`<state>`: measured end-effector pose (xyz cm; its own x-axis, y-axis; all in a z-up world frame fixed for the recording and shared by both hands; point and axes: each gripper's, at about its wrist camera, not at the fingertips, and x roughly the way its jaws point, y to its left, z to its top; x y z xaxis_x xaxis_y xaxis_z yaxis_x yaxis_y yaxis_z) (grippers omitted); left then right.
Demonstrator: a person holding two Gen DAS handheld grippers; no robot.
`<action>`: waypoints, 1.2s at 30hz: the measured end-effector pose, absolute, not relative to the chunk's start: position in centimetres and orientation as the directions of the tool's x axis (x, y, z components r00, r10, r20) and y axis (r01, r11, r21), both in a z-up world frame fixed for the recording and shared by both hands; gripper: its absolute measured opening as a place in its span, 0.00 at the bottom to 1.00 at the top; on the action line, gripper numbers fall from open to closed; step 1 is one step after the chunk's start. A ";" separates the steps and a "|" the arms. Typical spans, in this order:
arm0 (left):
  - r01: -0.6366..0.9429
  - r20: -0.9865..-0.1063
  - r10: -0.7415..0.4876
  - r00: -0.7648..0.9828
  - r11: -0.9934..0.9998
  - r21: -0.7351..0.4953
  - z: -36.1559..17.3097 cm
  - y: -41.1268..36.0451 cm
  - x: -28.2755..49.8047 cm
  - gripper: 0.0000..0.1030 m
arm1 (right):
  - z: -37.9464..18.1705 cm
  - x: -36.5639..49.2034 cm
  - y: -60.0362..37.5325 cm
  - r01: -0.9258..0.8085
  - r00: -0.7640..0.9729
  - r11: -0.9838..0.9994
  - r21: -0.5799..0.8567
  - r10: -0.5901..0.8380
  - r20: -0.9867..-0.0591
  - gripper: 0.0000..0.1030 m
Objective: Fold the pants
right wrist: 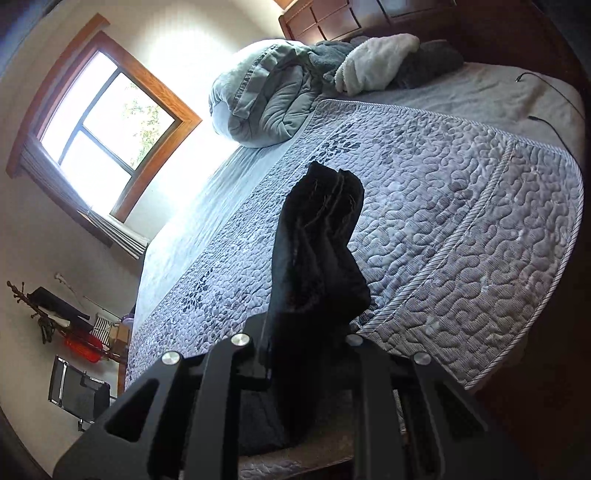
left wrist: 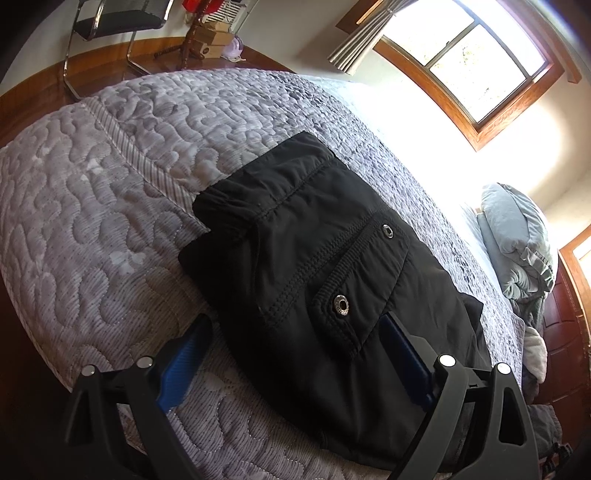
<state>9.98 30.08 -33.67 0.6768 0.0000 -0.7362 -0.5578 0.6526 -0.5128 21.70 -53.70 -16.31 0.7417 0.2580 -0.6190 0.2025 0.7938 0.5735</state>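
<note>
Your left gripper (left wrist: 295,365) is spread wide, blue pads (left wrist: 181,365) straddling the near edge of the black pants (left wrist: 325,266). One pad sits on the quilt (left wrist: 92,221) just off the bundle's side, the other rests on or just over the fabric near the snap pocket (left wrist: 365,273); can't tell if it touches. Looks like a hover or hold-down position, nothing pinched.

Your right gripper (right wrist: 306,332) is clamped on the pants (right wrist: 317,251): a thick bunch of dark cloth rises out from between the fingers, ahead and above the tips. Pads are hidden by the fabric, so grip depth isn't visible. My read: you're holding the leg end up to carry it over the folded part lying ahead of the left tongs.

Pants are already doubled into a compact stack, so the fold is probably near its last pass.

Surface: grey quilted cover, soft, on a bed. Far beyond the right tips sits a rolled duvet (right wrist: 258,96); window (right wrist: 107,118) off to their left. Beyond the left tips, a chair (left wrist: 118,26) on the wood floor (left wrist: 33,107).
</note>
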 end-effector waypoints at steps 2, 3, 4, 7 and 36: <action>-0.558 -0.736 -0.003 0.677 0.651 -0.515 -33.7 30.1 9.9 0.90 | -15.7 21.7 -53.1 0.196 0.743 0.802 0.564 0.254 -0.620 0.15; -0.558 -0.736 -0.004 0.677 0.650 -0.516 -33.7 30.1 9.9 0.90 | -15.5 21.7 -52.8 0.190 0.744 0.806 0.560 0.254 -0.618 0.15; -0.558 -0.736 -0.003 0.677 0.649 -0.517 -33.7 30.1 9.9 0.90 | -15.2 21.7 -52.4 0.187 0.744 0.813 0.552 0.250 -0.620 0.15; -0.558 -0.735 -0.005 0.678 0.647 -0.520 -33.7 30.2 9.9 0.90 | -14.4 21.7 -51.4 0.173 0.745 0.832 0.528 0.240 -0.622 0.15; -0.571 -0.758 0.004 0.653 0.660 -0.489 -33.9 29.9 10.9 0.90 | -8.9 20.1 -44.4 0.051 0.784 0.934 0.352 0.181 -0.594 0.15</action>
<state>10.88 29.95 -33.88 0.6527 0.0036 -0.7576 -0.5706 0.6601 -0.4885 20.12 -44.43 -8.93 0.7842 0.1808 -0.5936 0.0514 0.9344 0.3524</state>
